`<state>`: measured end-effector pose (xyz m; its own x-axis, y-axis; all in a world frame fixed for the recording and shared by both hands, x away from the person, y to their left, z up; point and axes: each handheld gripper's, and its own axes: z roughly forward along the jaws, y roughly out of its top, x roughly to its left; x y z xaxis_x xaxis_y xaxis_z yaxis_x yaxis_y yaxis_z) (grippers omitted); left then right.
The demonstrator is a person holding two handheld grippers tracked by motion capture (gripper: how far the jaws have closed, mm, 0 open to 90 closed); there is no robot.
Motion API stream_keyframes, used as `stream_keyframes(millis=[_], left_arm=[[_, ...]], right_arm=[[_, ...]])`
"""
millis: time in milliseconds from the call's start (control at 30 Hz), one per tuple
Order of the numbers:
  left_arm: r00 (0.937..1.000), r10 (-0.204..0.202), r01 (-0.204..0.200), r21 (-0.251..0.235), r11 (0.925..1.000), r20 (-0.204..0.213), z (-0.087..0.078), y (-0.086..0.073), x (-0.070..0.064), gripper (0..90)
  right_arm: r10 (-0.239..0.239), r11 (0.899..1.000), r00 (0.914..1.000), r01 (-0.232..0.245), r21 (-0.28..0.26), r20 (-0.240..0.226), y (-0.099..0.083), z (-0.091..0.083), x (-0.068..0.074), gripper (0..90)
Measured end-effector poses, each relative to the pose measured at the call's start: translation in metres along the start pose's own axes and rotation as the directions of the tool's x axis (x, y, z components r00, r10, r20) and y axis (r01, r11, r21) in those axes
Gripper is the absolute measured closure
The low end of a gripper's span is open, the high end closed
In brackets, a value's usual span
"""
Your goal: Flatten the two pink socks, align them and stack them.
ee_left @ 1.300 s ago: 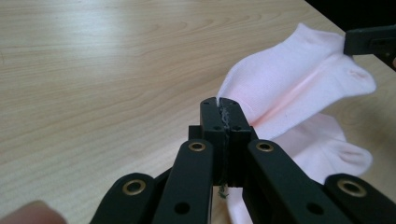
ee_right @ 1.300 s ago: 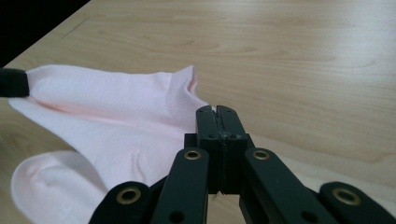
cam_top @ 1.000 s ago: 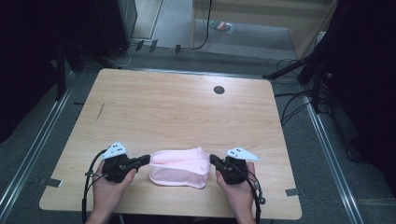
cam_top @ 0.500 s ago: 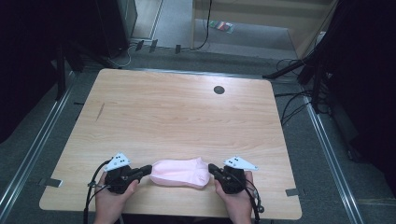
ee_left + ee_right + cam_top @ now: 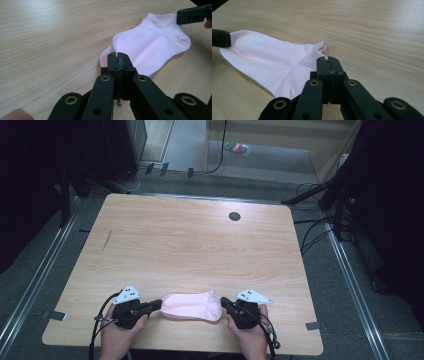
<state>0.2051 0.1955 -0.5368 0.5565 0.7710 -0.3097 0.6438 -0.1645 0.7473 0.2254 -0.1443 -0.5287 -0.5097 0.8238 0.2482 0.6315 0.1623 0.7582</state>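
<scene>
A pale pink ankle sock [image 5: 192,305] lies flat near the front edge of the wooden table [image 5: 190,240], stretched between my two grippers. My left gripper [image 5: 157,305] is shut on its left end; in the left gripper view the jaws [image 5: 119,56] pinch the fabric edge and the sock [image 5: 150,45] spreads away behind them. My right gripper [image 5: 224,302] is shut on the sock's right end, and the right gripper view shows its tips [image 5: 328,61] closed on the cloth [image 5: 274,67]. Each gripper view shows the other gripper's black tip at the sock's far end.
A round black grommet [image 5: 234,216] sits in the far part of the table and a short dark mark [image 5: 107,239] at the left. Metal rails, cables [image 5: 315,227] and dark equipment surround the table on the floor.
Both hands have drawn back toward the table's front edge, bringing the sock with them. The sock now lies flatter and narrower between the grippers.
</scene>
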Motion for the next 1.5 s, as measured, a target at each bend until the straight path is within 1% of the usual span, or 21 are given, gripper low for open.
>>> stream_keyframes(millis=[100, 467, 500, 533, 567, 600, 633, 733, 767, 800, 833, 867, 967, 1133, 1233, 1267, 1300, 1400, 1433, 1467, 1500], left_arm=[[0.9996, 0.027, -0.026, 0.031, 0.9992, -0.008, 0.002, -0.001, -0.002, 90.0], [0.9976, 0.055, -0.053, 0.059, 0.9969, -0.043, 0.008, -0.003, -0.005, 87.8], [0.9965, 0.057, -0.055, 0.035, 0.9979, -0.062, 0.006, -0.002, -0.006, 75.2], [0.9965, 0.057, -0.055, 0.035, 0.9979, -0.062, 0.006, -0.002, -0.006, 67.4], [0.9964, 0.040, -0.041, -0.019, 0.9990, -0.075, -0.001, 0.001, -0.007, 63.4], [0.9961, 0.033, -0.037, -0.048, 0.9981, -0.082, -0.004, 0.003, -0.007, 60.1], [0.9958, 0.031, -0.037, -0.076, 0.9964, -0.087, -0.008, 0.004, -0.008, 59.8], [0.9966, 0.040, -0.047, -0.100, 0.9939, -0.072, -0.008, 0.005, -0.011, 68.4], [0.9969, 0.049, -0.055, -0.092, 0.9942, -0.061, -0.005, 0.005, -0.013, 70.3], [0.9967, 0.063, -0.066, -0.066, 0.9956, -0.053, -0.001, 0.004, -0.014, 70.3], [0.9954, 0.065, -0.067, -0.019, 0.9976, -0.070, 0.010, 0.001, -0.014, 71.6], [0.9954, 0.065, -0.067, -0.019, 0.9976, -0.070, 0.010, 0.001, -0.014, 71.8], [0.9936, 0.066, -0.064, 0.028, 0.9975, -0.092, 0.021, -0.004, -0.011, 72.7], [0.9928, 0.079, -0.077, 0.023, 0.9968, -0.090, 0.020, -0.006, -0.009, 74.1], [0.9943, 0.074, -0.073, 0.011, 0.9973, -0.076, 0.020, -0.007, -0.009, 70.9], [0.9963, 0.065, -0.065, 0.003, 0.9979, -0.057, 0.018, -0.006, -0.008, 63.0], [0.9986, 0.047, -0.048, -0.040, 0.9981, -0.026, 0.014, -0.006, -0.005, 59.7], [0.9989, 0.045, -0.046, -0.088, 0.9951, -0.013, 0.008, -0.005, -0.004, 48.7], [0.9989, 0.044, -0.045, -0.108, 0.9931, -0.014, 0.005, -0.004, -0.002, 48.7], [0.9993, 0.036, -0.037, -0.128, 0.9911, -0.006, 0.001, -0.003, -0.001, 44.2], [0.9997, 0.024, -0.024, -0.163, 0.9864, -0.003, -0.005, -0.001, 0.004, 34.7]], right_arm=[[-0.001, 1.000, 1.0000, 0.001, 0.014, -0.002, -0.003, 0.003, 0.000, 89.6], [-0.011, 1.000, 0.9998, 0.010, 0.020, 0.014, -0.007, 0.007, -0.002, 86.0], [-0.014, 1.000, 0.9995, 0.015, -0.007, 0.028, -0.007, 0.005, -0.001, 73.0], [-0.014, 1.000, 0.9995, 0.015, -0.007, 0.028, -0.007, 0.005, -0.001, 73.0], [0.002, 0.999, 0.9999, -0.001, -0.051, 0.017, -0.004, -0.002, -0.002, 68.4], [0.007, 0.997, 1.0000, -0.006, -0.082, 0.007, -0.003, -0.006, -0.002, 69.5], [0.009, 0.995, 1.0000, -0.009, -0.103, 0.002, -0.002, -0.010, 0.000, 73.2], [-0.008, 0.992, 0.9997, 0.005, -0.123, -0.022, 0.000, -0.013, 0.003, 80.0], [-0.026, 0.995, 0.9988, 0.023, -0.094, -0.041, -0.001, -0.009, 0.008, 83.4], [-0.026, 0.995, 0.9988, 0.023, -0.094, -0.041, -0.001, -0.009, 0.008, 83.4], [-0.046, 0.998, 0.9979, 0.044, -0.047, -0.045, -0.005, 0.001, 0.012, 84.9], [-0.046, 0.998, 0.9979, 0.044, -0.047, -0.045, -0.005, 0.001, 0.012, 84.9], [-0.056, 0.998, 0.9984, 0.056, 0.032, -0.005, -0.013, 0.019, 0.011, 87.1], [-0.075, 0.996, 0.9972, 0.074, 0.043, 0.004, -0.015, 0.022, 0.011, 88.3], [-0.080, 0.996, 0.9967, 0.080, 0.046, 0.005, -0.014, 0.021, 0.013, 84.0], [-0.083, 0.996, 0.9966, 0.083, 0.023, 0.003, -0.014, 0.018, 0.013, 76.5], [-0.086, 0.996, 0.9963, 0.086, 0.001, -0.004, -0.012, 0.016, 0.013, 72.1], [-0.087, 0.994, 0.9962, 0.086, -0.074, -0.011, -0.007, 0.006, 0.013, 53.9], [-0.087, 0.994, 0.9962, 0.086, -0.074, -0.011, -0.007, 0.006, 0.013, 53.9], [-0.084, 0.992, 0.9964, 0.083, -0.098, -0.006, -0.005, 0.002, 0.012, 48.0], [-0.073, 0.990, 0.9973, 0.071, -0.120, -0.010, -0.001, -0.002, 0.006, 36.0]])
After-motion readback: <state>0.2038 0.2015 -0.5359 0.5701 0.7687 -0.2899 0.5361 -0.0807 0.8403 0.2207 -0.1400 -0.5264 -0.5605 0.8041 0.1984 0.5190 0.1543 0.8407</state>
